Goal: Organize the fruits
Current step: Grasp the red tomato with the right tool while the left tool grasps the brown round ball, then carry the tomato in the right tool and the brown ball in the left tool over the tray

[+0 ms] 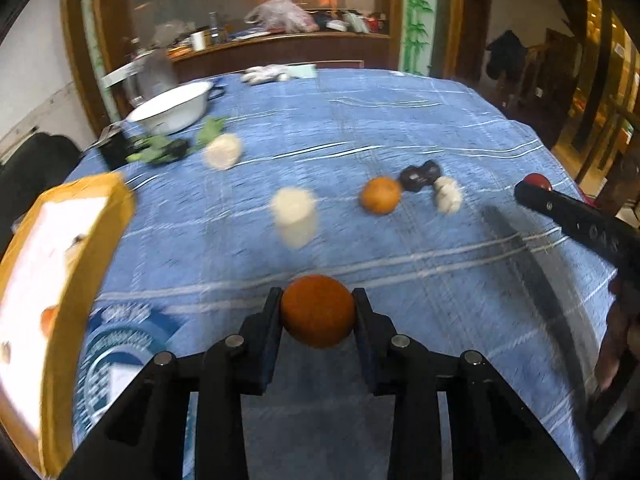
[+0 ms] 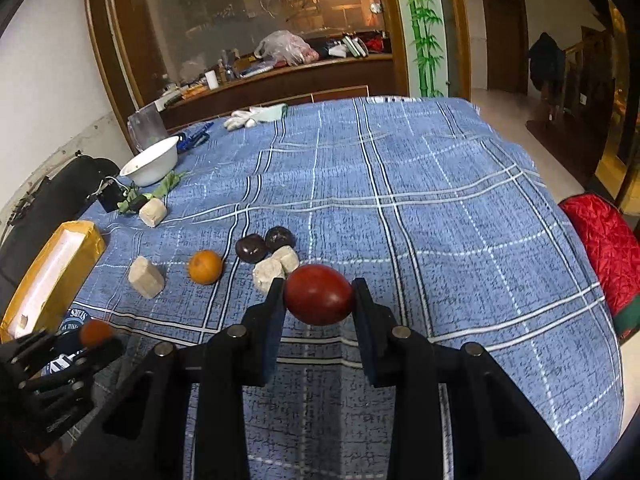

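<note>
Fruit in both tools at once. Left gripper [image 1: 318,310] pinched on an orange [image 1: 318,311], pads pressed against its two sides, held clear above the blue checked cloth [image 1: 420,128]. Right gripper [image 2: 319,300] likewise clamped on a dark red fruit [image 2: 319,294], lifted off the table. Gripped across the widest part in each case, probably so the round skins cannot roll out.

Yellow box [image 1: 116,200] lying open at the left edge of the table, white inside, with something orange already showing within; likely the collecting place, hence the left tool's nearness to it. Motion blur across the left view, so fine detail there hard to read.

Waiting on the cloth: a second orange [image 2: 205,266], two dark round fruits [image 2: 251,249] touching each other, and pale chunks [image 2: 146,277] scattered around them, two of these just beside the dark pair. White bowl [image 2: 151,161] and some green leaves [image 2: 168,184] further back near the far left corner, well apart from the work.

Room for moving: wide bare cloth to the right and across the far half, nothing to knock there. Tighter on the left, where box wall, table edge and left tool crowd together. Best judged as carry-to-box underway, one piece per hand; a high approach over the box rim needed, and one tool at a time to avoid the two meeting above it.
</note>
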`<state>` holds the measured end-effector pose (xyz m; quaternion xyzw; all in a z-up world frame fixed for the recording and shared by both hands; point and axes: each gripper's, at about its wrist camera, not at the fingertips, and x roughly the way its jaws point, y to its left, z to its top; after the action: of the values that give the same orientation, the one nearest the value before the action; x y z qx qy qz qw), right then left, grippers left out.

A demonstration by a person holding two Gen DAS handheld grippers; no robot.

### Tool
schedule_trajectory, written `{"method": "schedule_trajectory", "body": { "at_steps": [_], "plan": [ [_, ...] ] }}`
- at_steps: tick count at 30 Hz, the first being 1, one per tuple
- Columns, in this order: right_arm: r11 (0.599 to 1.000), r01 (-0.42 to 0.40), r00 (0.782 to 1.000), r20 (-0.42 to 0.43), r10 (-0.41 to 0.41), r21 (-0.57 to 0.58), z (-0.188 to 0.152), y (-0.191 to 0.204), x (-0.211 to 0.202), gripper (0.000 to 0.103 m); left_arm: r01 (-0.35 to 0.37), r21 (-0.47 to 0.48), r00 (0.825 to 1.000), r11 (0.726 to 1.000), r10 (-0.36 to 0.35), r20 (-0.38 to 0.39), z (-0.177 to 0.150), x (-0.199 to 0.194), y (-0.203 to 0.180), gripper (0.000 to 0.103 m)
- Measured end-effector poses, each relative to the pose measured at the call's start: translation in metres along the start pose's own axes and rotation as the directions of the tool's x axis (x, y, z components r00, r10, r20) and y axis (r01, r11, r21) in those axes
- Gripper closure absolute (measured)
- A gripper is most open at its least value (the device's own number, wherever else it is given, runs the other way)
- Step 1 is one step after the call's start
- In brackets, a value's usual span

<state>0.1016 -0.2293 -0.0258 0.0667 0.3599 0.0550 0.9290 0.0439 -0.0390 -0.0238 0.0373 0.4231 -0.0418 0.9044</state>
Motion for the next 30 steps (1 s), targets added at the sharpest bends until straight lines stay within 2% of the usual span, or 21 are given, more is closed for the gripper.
{"method": "schedule_trajectory", "body": {
  "at_steps": [6,12,16,30],
  "plan": [
    [0.999,-0.021,1.0,0.008,0.022,-0.027,-0.011,0.036,-0.029,0.069,-0.075,-0.084,0.997,0.994,0.075,0.0,-0.02,-0.025,0.045,0.07],
    [0.996,-0.044,0.998,0.032,0.047,-0.075,-0.033,0.082,-0.061,0.069,-0.091,-0.133,0.995,0.987,0.096,0.032,-0.037,-0.048,0.077,0.07],
    [0.993,-0.06,0.998,0.023,0.063,-0.098,-0.045,0.102,-0.067,0.069,-0.102,-0.164,0.993,0.981,0.111,0.044,-0.044,-0.058,0.094,0.07],
    [0.979,-0.167,0.985,0.034,0.172,-0.121,-0.049,0.127,-0.072,0.068,-0.15,-0.213,0.986,0.965,0.161,0.037,-0.05,-0.069,0.109,0.07]
  ]
}}
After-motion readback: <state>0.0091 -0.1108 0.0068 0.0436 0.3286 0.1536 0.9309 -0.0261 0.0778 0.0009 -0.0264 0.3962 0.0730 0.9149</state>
